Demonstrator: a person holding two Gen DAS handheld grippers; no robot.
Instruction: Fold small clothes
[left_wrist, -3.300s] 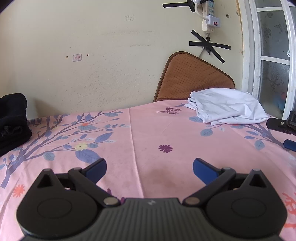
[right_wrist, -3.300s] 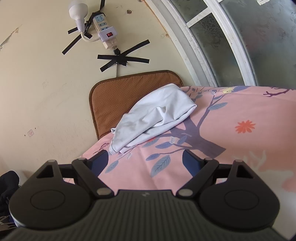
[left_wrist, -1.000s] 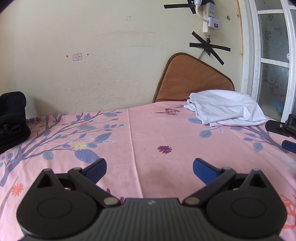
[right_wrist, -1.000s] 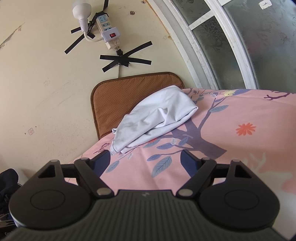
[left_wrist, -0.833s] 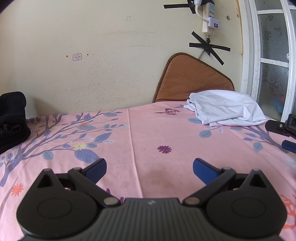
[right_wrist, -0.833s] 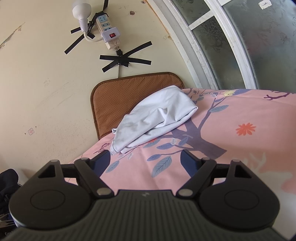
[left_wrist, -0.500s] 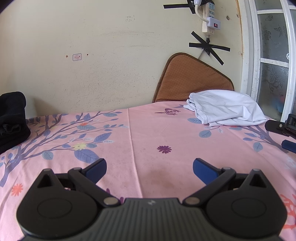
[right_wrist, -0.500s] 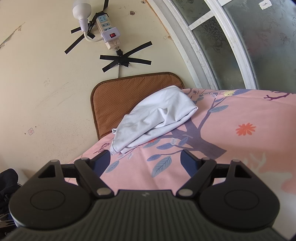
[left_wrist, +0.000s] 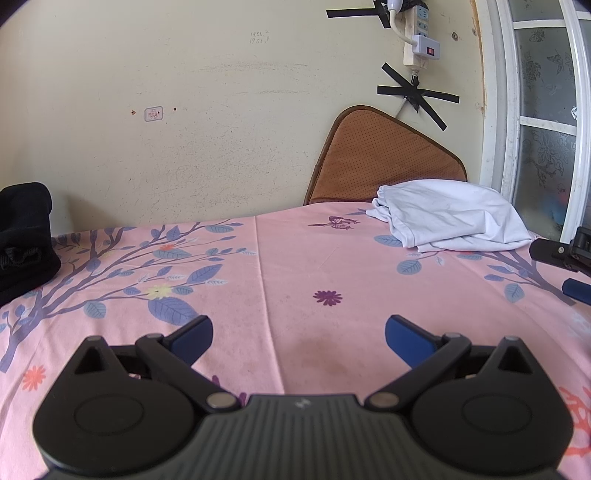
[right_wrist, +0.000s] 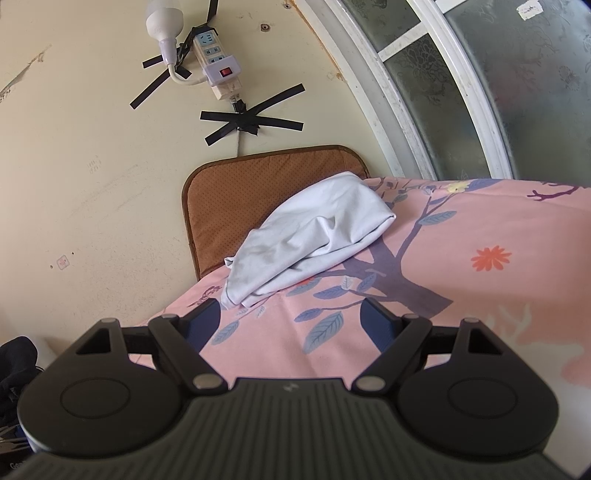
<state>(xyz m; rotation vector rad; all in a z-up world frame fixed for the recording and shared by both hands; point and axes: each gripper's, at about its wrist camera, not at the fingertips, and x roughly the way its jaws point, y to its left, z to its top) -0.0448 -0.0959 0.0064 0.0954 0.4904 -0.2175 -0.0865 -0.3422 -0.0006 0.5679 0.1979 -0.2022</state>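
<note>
Finding: almost nothing has changed over the last few seconds. The left tool hovers low over the pink floral sheet where it was a second ago, its blue fingers spread well apart with only bare sheet between them. The right tool has tilted slightly compared with three seconds ago and has since held steady; its fingers are likewise apart and hold nothing.

The task's item, a white garment, lies in a loose, rumpled heap at the far side of the sheet, near the corner by the window, with its far edge against or just before a brown cushion propped on the wall (contact cannot be confirmed). From the left wrist view the white garment sits well apart from the left tool, off to the right; from the right wrist view it lies directly ahead of the right tool, near but not touched.

Assessment: folding has not begun. The garment is neither gripped nor spread flat. The right tool is better placed for the first pick; the nearest hem looks a reasonable hold. The heap would then need dragging onto the open middle of the sheet.

A dark bundle rests at the left edge, untouched.
</note>
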